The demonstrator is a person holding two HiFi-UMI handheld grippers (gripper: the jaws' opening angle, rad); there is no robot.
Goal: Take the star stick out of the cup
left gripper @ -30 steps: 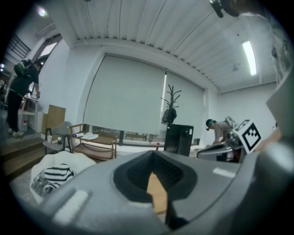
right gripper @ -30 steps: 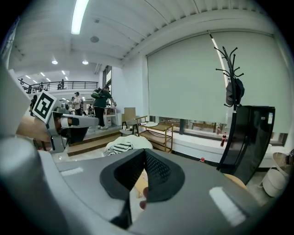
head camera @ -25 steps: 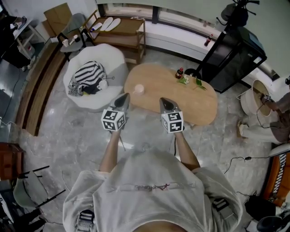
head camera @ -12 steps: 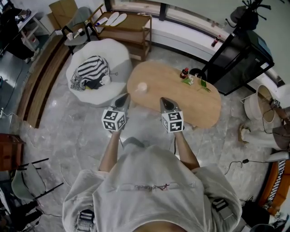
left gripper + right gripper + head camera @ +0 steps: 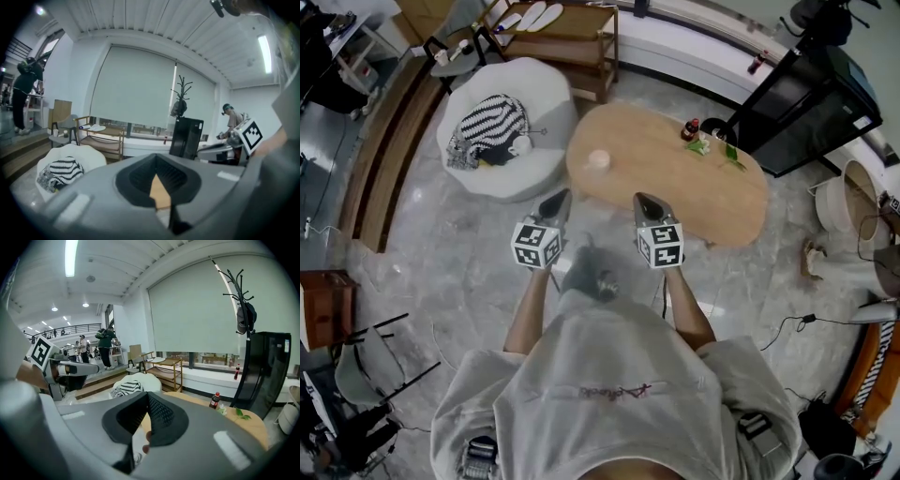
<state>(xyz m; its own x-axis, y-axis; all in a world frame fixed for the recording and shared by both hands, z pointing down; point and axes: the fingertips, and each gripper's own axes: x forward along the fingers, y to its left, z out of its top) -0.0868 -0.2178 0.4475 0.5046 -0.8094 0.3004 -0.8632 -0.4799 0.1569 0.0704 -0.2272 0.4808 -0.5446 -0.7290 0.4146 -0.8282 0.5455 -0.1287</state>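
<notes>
A small pale pink cup (image 5: 598, 160) stands near the left end of the oval wooden table (image 5: 712, 202), seen in the head view. I cannot make out a star stick in it from here. My left gripper (image 5: 553, 202) and right gripper (image 5: 647, 204) are held side by side above the floor, short of the table's near edge, well apart from the cup. Both are shut, tips meeting, with nothing held. In the left gripper view the left gripper (image 5: 156, 159) shows table wood through its gap. In the right gripper view the right gripper (image 5: 147, 397) points at the table (image 5: 248, 425).
A cola bottle (image 5: 690, 129) and green leaves (image 5: 717, 148) lie at the table's far right. A white beanbag seat (image 5: 548, 141) with a striped cloth sits left of the table. Behind are a wooden shelf (image 5: 572, 37) and a black cabinet (image 5: 797, 103). A cable (image 5: 787, 323) trails on the floor.
The person has stepped forward; the table and beanbag seat have drawn a little nearer. Both grippers keep the same pose and stay shut.
</notes>
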